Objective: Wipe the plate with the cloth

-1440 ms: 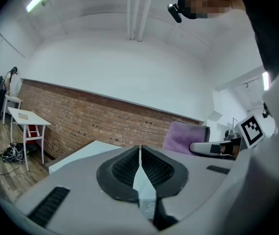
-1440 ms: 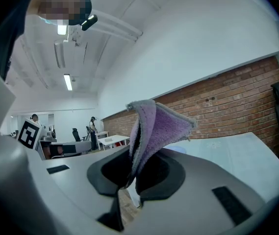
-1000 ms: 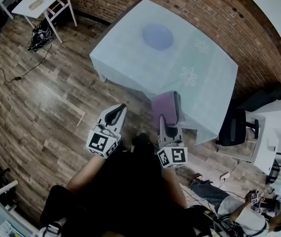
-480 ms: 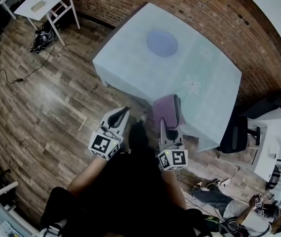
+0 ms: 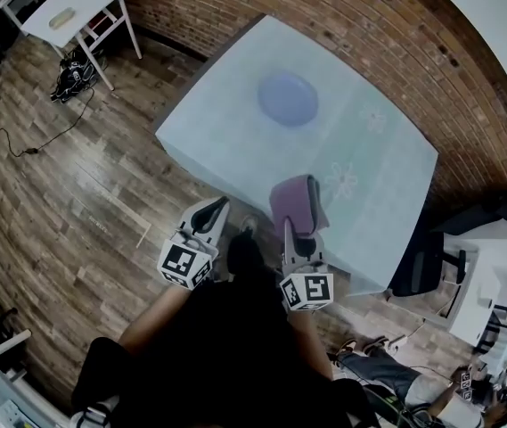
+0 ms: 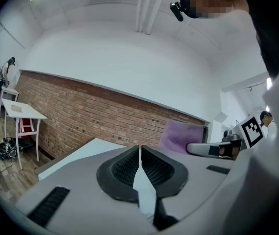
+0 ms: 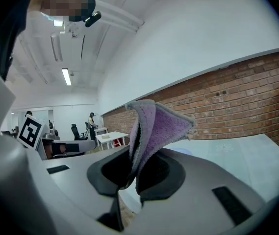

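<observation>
A round pale blue plate lies toward the far side of the table, which has a light blue cover. My right gripper is shut on a folded purple cloth, which stands up out of the jaws over the table's near edge. In the right gripper view the cloth rises from between the pads. My left gripper is shut and empty, just short of the table's near edge, with its jaws touching. The plate is well ahead of both grippers.
A brick wall runs behind the table. A small white table stands far left, with cables and a bag on the wood floor. A black office chair and a white desk are to the right. A person sits on the floor at the lower right.
Both grippers have come forward to the table. The cloth, earlier short of the near edge, now hangs over it. Neither gripper's jaws changed.
</observation>
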### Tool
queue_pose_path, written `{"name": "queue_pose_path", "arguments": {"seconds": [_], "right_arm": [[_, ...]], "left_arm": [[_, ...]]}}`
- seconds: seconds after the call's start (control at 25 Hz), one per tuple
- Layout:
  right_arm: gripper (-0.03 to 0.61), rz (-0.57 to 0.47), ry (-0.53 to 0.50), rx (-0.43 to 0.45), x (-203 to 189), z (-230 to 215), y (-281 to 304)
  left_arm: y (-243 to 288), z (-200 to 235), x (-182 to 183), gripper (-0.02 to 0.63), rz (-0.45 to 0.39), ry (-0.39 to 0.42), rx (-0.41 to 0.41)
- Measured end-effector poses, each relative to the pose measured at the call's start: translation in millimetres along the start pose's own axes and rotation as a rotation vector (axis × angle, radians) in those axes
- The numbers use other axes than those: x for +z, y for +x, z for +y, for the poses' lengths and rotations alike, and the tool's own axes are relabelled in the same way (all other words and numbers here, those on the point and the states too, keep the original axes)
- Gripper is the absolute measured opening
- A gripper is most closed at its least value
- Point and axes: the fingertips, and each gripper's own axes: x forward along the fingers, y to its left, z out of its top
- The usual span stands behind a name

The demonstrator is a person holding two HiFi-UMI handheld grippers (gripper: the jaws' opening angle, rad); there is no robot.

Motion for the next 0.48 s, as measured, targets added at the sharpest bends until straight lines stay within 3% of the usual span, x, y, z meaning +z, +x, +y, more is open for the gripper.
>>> {"name": "queue_pose_path", "arguments": {"seconds": [0.48], "right_arm": [[0.072,0.047,-0.036,0.064,9.1,-101.5,92.0]], "left_arm": [[153.3,41.5,-14.0,0.043,0.102,-0.030,0.089]]}}
